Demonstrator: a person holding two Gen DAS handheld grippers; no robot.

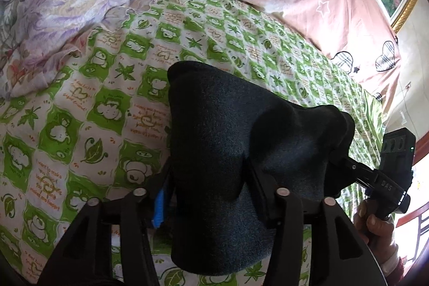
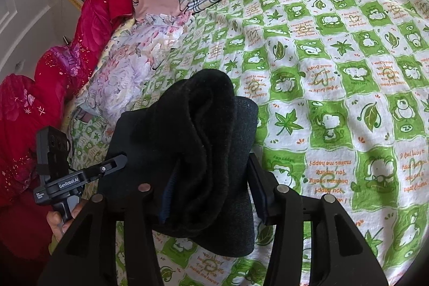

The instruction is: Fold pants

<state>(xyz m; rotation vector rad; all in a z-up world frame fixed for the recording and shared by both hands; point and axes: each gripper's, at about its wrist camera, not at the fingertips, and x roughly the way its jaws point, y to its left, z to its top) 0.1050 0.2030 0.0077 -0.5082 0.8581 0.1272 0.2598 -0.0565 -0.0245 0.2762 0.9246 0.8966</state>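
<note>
- We see the dark pants [image 1: 241, 152], folded into a bundle, lying on the green-and-white sheet [image 1: 80, 111].
- Our left gripper [image 1: 209, 195] stands half open around one end.
- Our right gripper [image 2: 211, 195] stands half open around the other end [image 2: 203, 152].

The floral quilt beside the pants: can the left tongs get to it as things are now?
Probably not directly. The left tongs have the dark pants bundled between their fingers, so these must be let go first. Otherwise only bare green sheet lies before the quilt.
</note>
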